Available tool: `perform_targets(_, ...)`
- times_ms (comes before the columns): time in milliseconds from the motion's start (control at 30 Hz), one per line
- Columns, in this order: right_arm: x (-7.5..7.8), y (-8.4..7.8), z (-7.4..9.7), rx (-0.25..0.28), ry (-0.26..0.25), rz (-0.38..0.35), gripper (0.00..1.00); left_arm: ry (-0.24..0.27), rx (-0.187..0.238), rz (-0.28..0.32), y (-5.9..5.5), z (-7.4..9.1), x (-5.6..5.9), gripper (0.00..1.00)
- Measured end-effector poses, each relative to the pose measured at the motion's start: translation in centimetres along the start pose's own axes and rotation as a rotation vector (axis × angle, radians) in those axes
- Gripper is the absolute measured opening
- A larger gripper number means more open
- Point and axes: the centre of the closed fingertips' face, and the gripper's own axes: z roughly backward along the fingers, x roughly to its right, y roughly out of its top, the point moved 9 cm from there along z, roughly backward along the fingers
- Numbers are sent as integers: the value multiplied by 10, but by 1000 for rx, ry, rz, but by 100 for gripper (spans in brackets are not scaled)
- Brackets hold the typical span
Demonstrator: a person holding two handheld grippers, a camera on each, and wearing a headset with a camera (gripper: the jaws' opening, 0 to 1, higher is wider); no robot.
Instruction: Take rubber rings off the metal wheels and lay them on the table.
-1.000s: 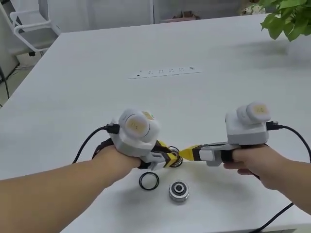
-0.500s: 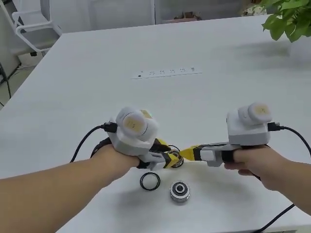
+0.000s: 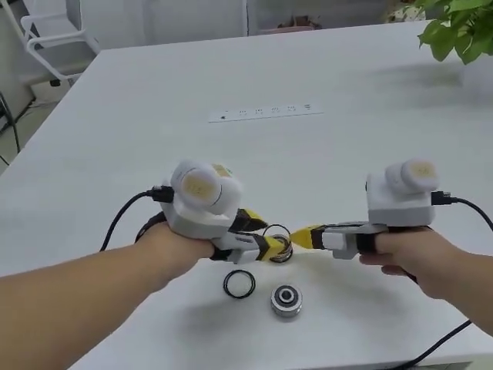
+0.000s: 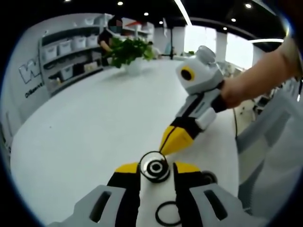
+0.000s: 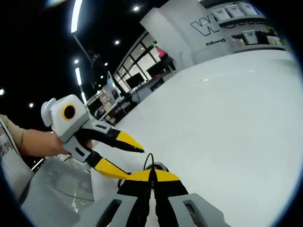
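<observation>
Wheel [image 3: 282,249] in left tongs [image 4: 156,167] — ring [image 5: 150,160], right tongs [image 5: 152,173]

The right gripper [image 3: 299,239] has drawn the rubber ring [image 3: 271,229] partly off the metal wheel [image 3: 282,250].

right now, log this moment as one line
left gripper: shut on wheel | right gripper: shut on rubber ring, partly off wheel | table: loose ring, bare wheel | step: pulling ring off

Office-like lab workspace: large white table [image 3: 347,85] with inset socket strip [image 3: 266,113], office chair [image 3: 46,42] upper left, potted plant [image 3: 458,27] upper right, shelves of storage bins [image 4: 71,49], ceiling strip lights [image 5: 75,16].
</observation>
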Motion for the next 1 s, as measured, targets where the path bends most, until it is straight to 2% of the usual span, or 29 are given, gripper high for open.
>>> perform_targets(667,-7,5,1,20,18,-4,0,11,75,17,6,32,3,42)
perform_targets(1000,-11,7,3,23,23,1,0,41,88,46,0,52,5,52)
